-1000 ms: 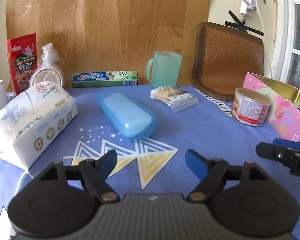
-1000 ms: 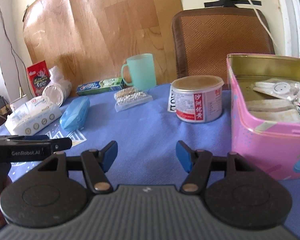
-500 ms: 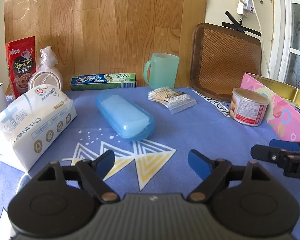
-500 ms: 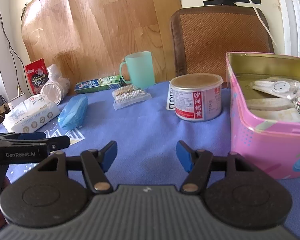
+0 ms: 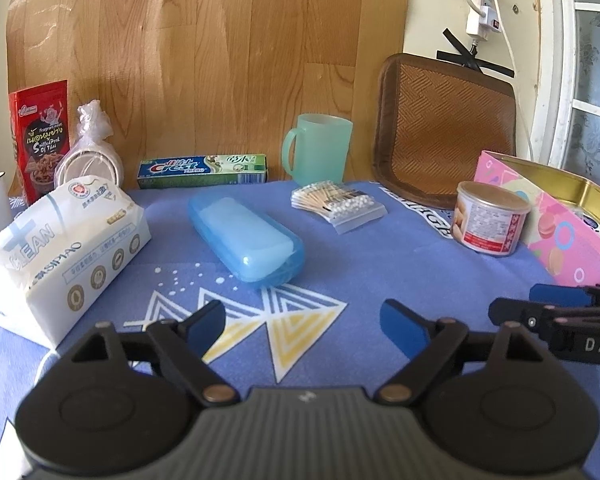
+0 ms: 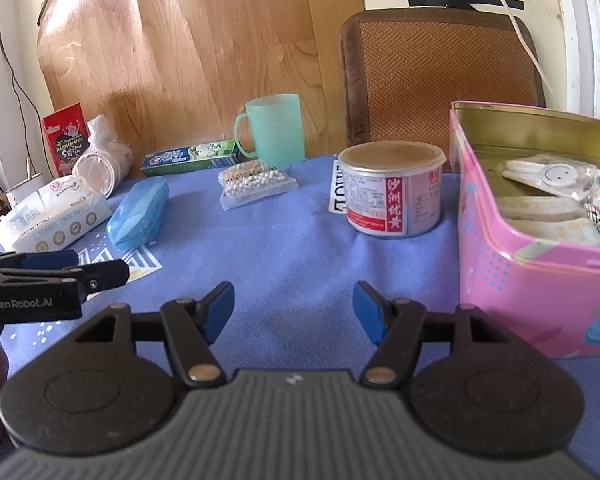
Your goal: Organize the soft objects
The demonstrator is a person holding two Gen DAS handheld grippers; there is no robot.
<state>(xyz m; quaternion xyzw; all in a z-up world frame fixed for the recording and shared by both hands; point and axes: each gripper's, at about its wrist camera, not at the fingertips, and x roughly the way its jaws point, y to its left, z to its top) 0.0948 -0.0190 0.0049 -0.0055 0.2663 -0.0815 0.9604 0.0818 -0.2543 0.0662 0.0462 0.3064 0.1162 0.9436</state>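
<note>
While both grippers hover with jaws apart and empty, the left gripper (image 5: 302,322) faces one tissue pack (image 5: 62,250), one blue case (image 5: 246,238) and one bag of cotton swabs (image 5: 336,204) on the blue tablecloth (image 5: 380,264). Beside the right gripper (image 6: 293,307), one can (image 6: 392,188) stands before the pink tin (image 6: 540,272) holding soft packets.

Bright daylight enters from the window (image 5: 588,80) at the right. Both views bend strongly at the edges, with dark corners. The wood panel (image 6: 204,52) shows soft glare.
</note>
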